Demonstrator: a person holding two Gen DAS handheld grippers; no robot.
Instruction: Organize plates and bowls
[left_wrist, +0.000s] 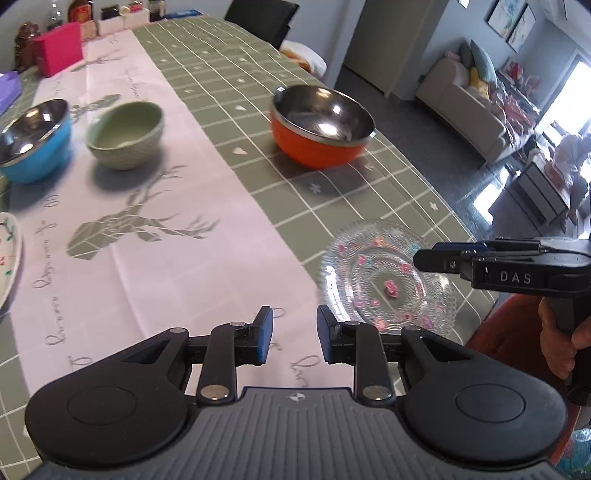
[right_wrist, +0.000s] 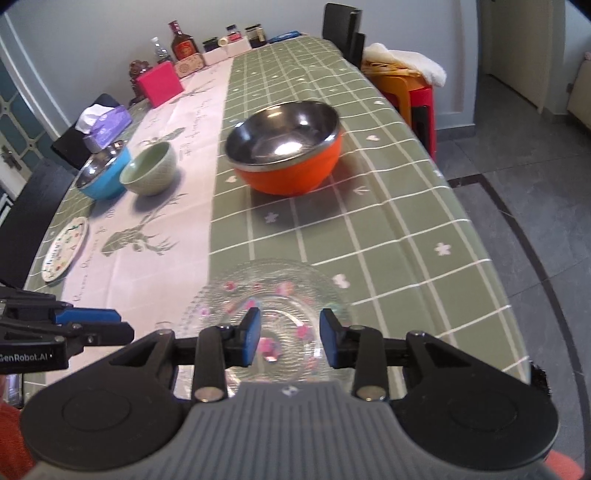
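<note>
On the far left, a decorated plate lies at the edge of the surface. Beyond it stand a blue bowl and, just beside it, a green bowl. Further right the orange bowl stands alone, and nearer to us lies the glass plate, flat, close to the right edge.

Our left gripper hangs over the pale runner, its fingers a little apart and holding nothing. Our right gripper is above the glass plate, its fingers also apart and not gripping it.

We judge that the next step is to gather like with like, the plates together and the bowls nested. To do this well, we should take a bowl by its rim, one finger inside and one outside, and lift it straight.

The runner in the middle gives open room for moving. The glass plate is near the drop, so we should not push it outward.
</note>
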